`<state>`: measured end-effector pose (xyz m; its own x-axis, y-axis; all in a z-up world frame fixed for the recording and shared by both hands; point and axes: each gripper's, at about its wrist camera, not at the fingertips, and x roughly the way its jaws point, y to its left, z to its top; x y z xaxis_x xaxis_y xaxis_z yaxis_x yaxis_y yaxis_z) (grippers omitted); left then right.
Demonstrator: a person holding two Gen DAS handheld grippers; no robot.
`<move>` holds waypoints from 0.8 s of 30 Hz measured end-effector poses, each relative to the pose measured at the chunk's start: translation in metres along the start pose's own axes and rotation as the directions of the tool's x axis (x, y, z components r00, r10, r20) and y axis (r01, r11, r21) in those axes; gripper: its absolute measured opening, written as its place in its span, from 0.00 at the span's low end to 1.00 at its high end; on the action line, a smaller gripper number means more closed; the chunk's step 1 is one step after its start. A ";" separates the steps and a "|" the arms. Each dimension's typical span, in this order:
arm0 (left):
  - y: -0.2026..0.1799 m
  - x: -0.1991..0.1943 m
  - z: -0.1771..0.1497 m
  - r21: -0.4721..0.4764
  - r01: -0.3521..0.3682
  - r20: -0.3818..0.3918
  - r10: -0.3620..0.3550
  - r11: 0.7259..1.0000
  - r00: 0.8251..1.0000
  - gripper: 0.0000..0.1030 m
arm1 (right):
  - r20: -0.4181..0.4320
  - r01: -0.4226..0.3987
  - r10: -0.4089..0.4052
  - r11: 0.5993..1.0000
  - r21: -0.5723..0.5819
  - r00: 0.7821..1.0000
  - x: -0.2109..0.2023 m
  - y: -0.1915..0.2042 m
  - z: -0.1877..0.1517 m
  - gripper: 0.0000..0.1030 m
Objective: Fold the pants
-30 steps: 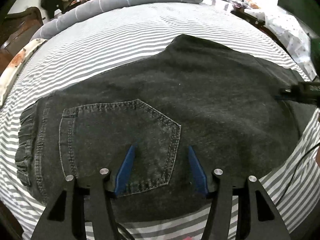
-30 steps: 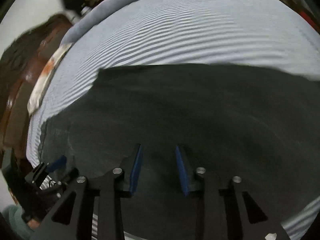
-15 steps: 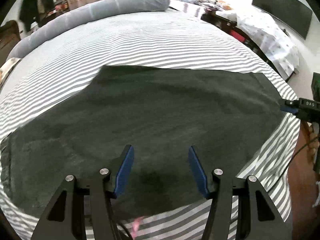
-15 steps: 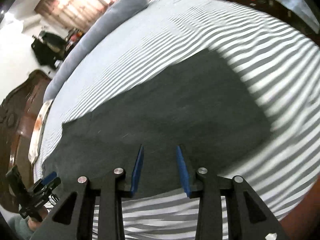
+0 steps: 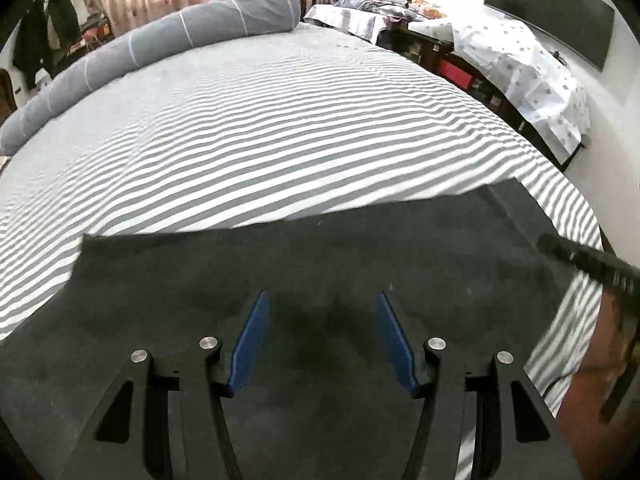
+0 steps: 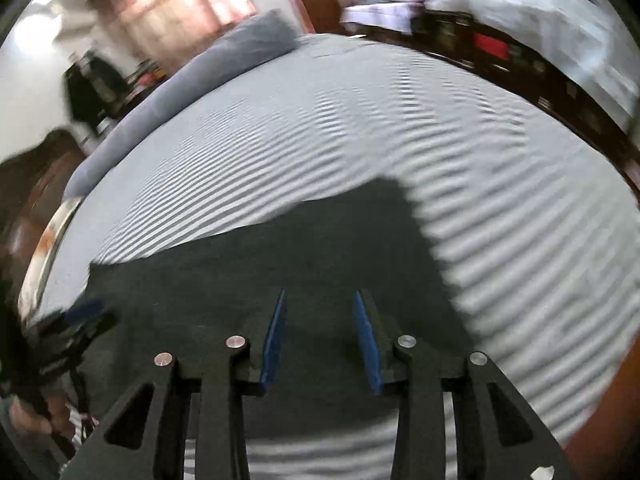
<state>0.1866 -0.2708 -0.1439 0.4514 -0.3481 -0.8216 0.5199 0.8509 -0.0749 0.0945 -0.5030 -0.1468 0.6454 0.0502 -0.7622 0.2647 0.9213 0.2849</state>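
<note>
- Here the left gripper [image 5: 322, 340] hangs wide open over the dark pants [image 5: 320, 264], gripping nothing.
- The right gripper [image 6: 320, 336] is parted too, empty above the same cloth.
- The pants lie flat on the striped bed [image 5: 260, 120].
- Beyond, a grey bolster [image 5: 160, 44] lines the far edge.

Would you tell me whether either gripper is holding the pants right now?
Neither: left gripper and right gripper are open above the pants, gripping nothing.
</note>
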 end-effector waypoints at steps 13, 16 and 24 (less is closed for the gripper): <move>0.059 0.025 -0.014 -0.039 -0.130 -0.043 0.128 0.991 0.991 0.57 | -0.027 0.156 -0.160 0.982 -0.111 0.987 0.042 -0.022 0.024 0.33; 0.074 0.017 -0.026 -0.077 -0.143 -0.053 0.140 0.987 0.989 0.57 | -0.030 0.086 -0.087 0.996 -0.026 0.996 0.018 -0.056 0.025 0.35; 0.100 -0.015 -0.067 -0.155 -0.170 -0.090 0.157 0.973 0.983 0.59 | -0.102 -0.108 0.119 0.988 0.106 0.988 -0.012 -0.129 0.012 0.41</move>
<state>0.1835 -0.1544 -0.1767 0.4603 -0.1732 -0.8707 0.3167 0.9483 -0.0212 0.0617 -0.6272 -0.1675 0.5959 0.1984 -0.7782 0.2682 0.8642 0.4257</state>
